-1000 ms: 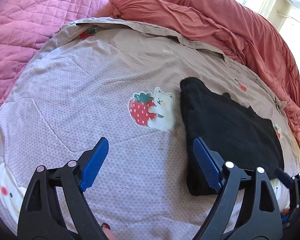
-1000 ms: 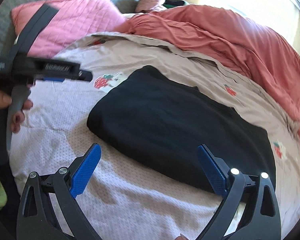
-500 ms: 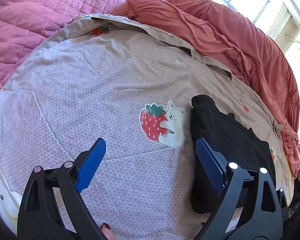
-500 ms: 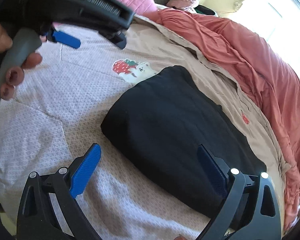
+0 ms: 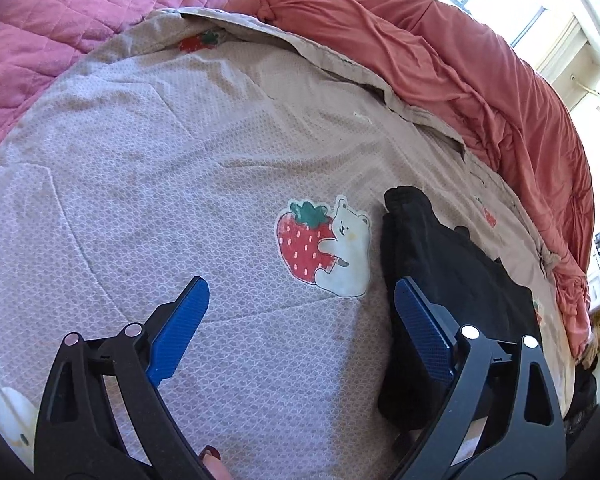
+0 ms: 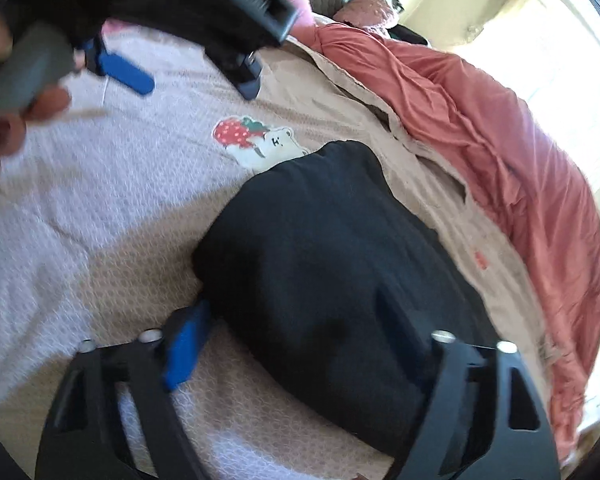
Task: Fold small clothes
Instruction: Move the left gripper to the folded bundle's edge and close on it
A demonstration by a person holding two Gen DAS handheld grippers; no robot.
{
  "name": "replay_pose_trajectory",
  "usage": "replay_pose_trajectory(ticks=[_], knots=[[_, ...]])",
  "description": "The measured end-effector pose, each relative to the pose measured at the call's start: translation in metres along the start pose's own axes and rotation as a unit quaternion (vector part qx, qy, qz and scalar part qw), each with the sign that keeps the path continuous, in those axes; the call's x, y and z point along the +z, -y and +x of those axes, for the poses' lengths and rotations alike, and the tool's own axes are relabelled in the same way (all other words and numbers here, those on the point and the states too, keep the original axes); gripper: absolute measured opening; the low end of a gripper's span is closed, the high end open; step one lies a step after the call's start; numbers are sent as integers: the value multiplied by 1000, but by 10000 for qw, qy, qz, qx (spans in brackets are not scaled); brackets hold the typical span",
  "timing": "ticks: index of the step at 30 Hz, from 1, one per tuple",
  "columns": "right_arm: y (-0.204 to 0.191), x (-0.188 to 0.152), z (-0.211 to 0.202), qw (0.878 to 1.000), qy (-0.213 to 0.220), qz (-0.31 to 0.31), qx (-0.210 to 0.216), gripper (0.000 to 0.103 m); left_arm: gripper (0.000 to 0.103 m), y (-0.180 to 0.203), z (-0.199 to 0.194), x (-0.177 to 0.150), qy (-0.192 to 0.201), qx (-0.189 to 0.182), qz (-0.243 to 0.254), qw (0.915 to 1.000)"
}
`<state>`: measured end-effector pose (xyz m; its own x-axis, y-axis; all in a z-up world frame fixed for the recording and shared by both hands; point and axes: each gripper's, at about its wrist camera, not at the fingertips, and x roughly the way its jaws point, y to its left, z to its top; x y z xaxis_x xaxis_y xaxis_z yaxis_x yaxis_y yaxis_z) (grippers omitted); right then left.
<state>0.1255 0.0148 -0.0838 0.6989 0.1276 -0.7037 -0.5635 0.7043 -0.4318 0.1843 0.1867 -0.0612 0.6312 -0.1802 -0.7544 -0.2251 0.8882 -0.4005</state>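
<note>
Right gripper point(image 6: 296, 344) fingers just been closing round near edge of the folded black garment point(image 6: 340, 264) on the bed point(image 5: 180, 160), left gripper point(image 5: 300, 320) wide w/ nothing between: risk = shallow pinch grabs top layer only, fold slumps open.

You are working in a bedroom of a home. The work surface is a bed point(image 5: 148, 168), spread with a beige textured cover printed with a strawberry-and-bear motif point(image 5: 324, 248). A pink quilted blanket point(image 5: 60, 28) lies at the far left of the bed, and a rumpled terracotta duvet point(image 5: 460, 80) is bunched along its far side. A bright window point(image 5: 512, 4) stands behind the duvet, letting daylight across the bedding.
</note>
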Motion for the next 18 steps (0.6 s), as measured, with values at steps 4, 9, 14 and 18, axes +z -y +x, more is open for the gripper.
replay_pose_trajectory(ticks=[4,9,14,18], knots=[[8,5,-10,9986,88,305,416,23,88,7,7,5,-74,-169,43,9998],[41,1,-13,9838,59,1373,1153,18,88,17,23,6,-403,-871,-126,9953],[41,0,-19,9825,195,1347,1272,18,88,20,48,2,-935,-2151,-785,9689],[40,-5,-20,9812,281,1306,1391,18,87,22,68,-1,-1224,-2523,-954,9551]])
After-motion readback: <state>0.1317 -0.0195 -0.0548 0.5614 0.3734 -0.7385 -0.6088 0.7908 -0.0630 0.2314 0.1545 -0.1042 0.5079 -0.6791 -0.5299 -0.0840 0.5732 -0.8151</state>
